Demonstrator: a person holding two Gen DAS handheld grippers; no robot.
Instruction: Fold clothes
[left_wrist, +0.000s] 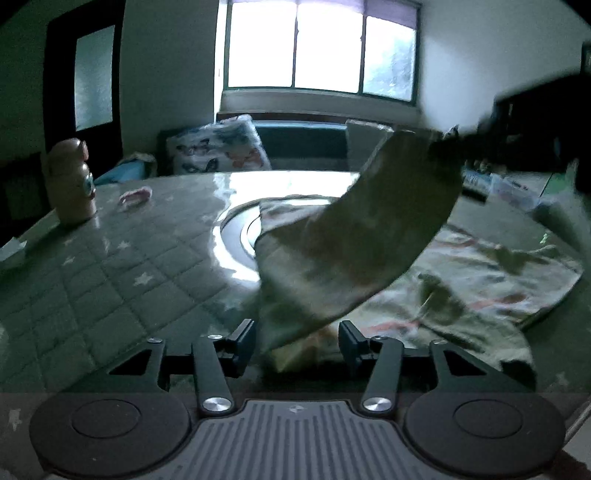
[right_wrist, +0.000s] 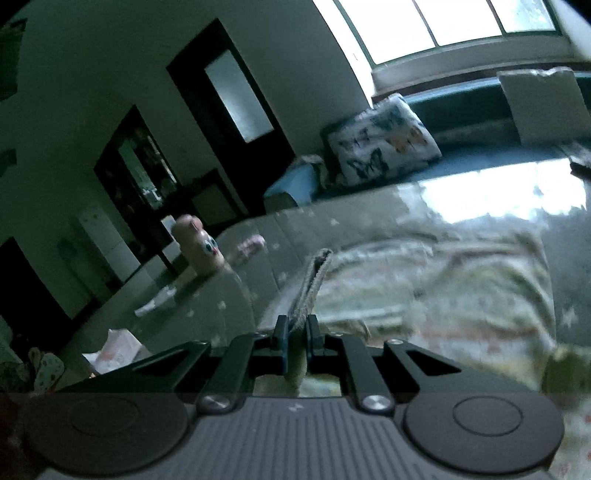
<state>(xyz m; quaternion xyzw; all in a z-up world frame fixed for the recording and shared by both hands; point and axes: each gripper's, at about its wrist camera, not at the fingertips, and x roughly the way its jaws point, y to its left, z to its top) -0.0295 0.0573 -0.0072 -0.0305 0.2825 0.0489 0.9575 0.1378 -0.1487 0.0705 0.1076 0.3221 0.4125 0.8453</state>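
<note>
A pale printed garment (left_wrist: 480, 266) lies spread on the table's right half. One flap of it (left_wrist: 369, 240) is lifted up and to the right, to a dark blurred shape at its top corner. My left gripper (left_wrist: 299, 343) stands open at the near edge; a fold of the cloth hangs between its fingers without being pinched. In the right wrist view my right gripper (right_wrist: 297, 328) is shut on a hemmed edge of the garment (right_wrist: 443, 288), which rises from the jaws in a narrow strip while the rest trails blurred over the table.
The table (left_wrist: 110, 266) has a quilted star-patterned cover under a glossy sheet, with a dark round ring (left_wrist: 236, 236) in the middle. A pinkish bottle (left_wrist: 72, 181) and a small pink item (left_wrist: 135, 195) stand at the far left. Behind is a sofa with a butterfly cushion (left_wrist: 218, 147).
</note>
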